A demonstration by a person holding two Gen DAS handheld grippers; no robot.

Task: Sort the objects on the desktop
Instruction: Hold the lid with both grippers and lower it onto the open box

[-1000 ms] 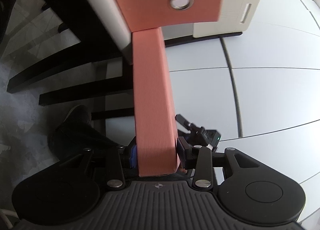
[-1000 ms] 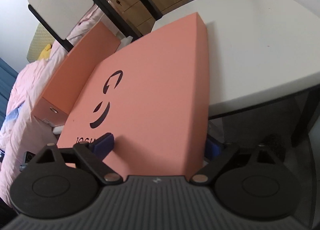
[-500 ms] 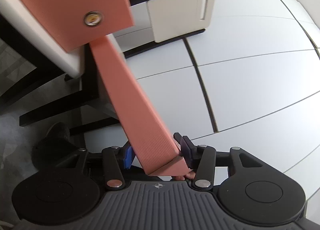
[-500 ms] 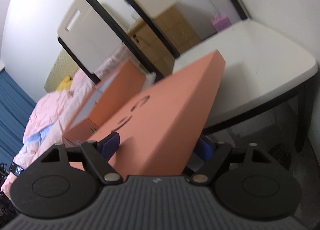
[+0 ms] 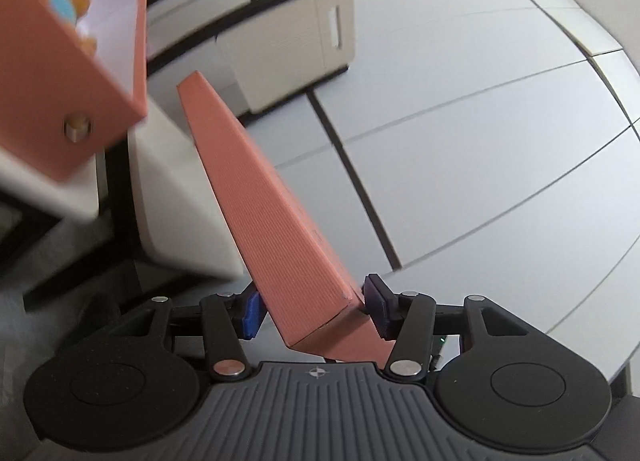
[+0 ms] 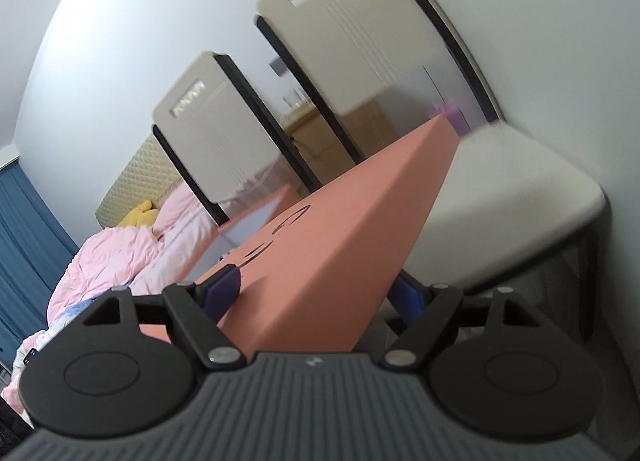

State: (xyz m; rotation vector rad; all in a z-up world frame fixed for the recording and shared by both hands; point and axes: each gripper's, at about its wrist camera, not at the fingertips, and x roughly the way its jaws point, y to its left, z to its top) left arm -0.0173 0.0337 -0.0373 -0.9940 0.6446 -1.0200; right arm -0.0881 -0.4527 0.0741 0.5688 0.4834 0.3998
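Gripping both ends — each claw (image 5: 314, 311) (image 6: 316, 295) pinches the ribbed salmon lid (image 5: 272, 221).

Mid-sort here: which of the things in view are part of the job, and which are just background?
In the job:
- lid, salmon, gripped by the left gripper and the right gripper
- open box, same colour, on the table

Just around:
- chairs
- bed
- wooden cabinet
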